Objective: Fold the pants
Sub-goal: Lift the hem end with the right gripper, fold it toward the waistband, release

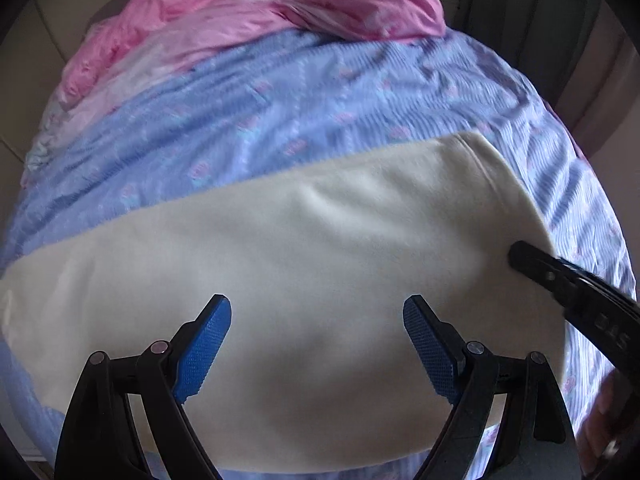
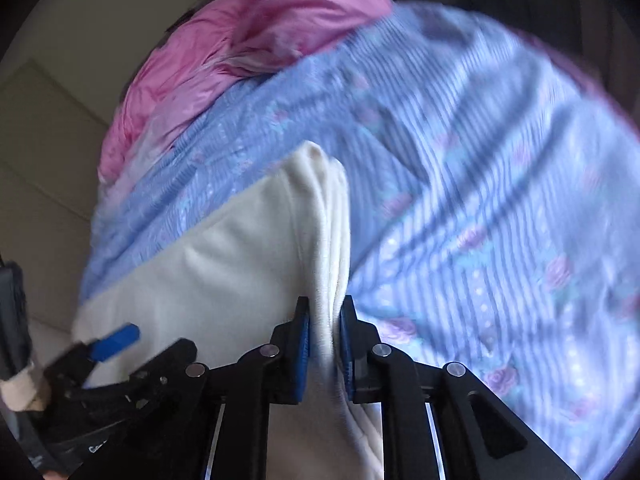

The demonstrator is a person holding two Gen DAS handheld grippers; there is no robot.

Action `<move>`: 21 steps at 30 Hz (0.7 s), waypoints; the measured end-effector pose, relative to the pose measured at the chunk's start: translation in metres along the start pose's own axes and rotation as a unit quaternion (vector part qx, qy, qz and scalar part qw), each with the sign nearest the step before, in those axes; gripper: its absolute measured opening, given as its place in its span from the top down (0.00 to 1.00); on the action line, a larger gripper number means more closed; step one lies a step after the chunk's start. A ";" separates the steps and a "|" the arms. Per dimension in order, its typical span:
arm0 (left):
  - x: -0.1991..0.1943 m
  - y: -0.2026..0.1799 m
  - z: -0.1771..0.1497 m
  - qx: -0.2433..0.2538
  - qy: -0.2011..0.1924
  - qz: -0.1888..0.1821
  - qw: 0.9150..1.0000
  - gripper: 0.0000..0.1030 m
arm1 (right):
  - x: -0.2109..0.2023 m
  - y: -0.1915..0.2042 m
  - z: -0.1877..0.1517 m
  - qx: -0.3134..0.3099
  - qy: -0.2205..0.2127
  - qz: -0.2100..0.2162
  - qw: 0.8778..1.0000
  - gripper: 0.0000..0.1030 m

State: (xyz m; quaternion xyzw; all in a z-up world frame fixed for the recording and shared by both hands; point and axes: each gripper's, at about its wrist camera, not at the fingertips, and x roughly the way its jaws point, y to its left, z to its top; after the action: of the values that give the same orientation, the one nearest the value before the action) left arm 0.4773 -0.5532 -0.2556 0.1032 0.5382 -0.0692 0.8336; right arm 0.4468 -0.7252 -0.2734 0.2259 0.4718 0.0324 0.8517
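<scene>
Cream pants [image 1: 304, 248] lie flat across a bed covered by a blue striped floral sheet [image 1: 280, 120]. My left gripper [image 1: 316, 320] hovers over the pants, open and empty, with blue pads [image 1: 204, 352] wide apart. In the right wrist view my right gripper [image 2: 324, 320] is shut on the layered edge of the cream pants [image 2: 224, 264] and lifts it slightly. The right gripper also shows in the left wrist view [image 1: 560, 280] at the pants' right end. The left gripper shows in the right wrist view [image 2: 116, 344] at lower left.
A crumpled pink quilt [image 1: 256, 12] lies at the far end of the bed, also in the right wrist view [image 2: 240, 52]. Pale tiled floor [image 2: 48, 152] lies left of the bed. The sheet [image 2: 500, 200] spreads to the right.
</scene>
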 end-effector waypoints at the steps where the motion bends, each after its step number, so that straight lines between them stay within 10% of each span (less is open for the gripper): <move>1: -0.006 0.006 0.002 -0.003 -0.005 0.006 1.000 0.14 | -0.006 0.009 0.002 -0.013 -0.006 -0.008 1.000 0.86; 21: -0.096 0.241 -0.022 -0.064 -0.039 0.032 0.997 0.14 | -0.055 0.248 -0.001 -0.166 -0.049 -0.082 0.981 0.86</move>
State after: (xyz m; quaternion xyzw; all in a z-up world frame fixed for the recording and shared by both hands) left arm 0.4731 -0.3139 -0.1533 0.0639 0.5047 -0.0123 0.8608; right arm 0.4549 -0.5180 -0.1276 0.0427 0.4342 0.0293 0.8993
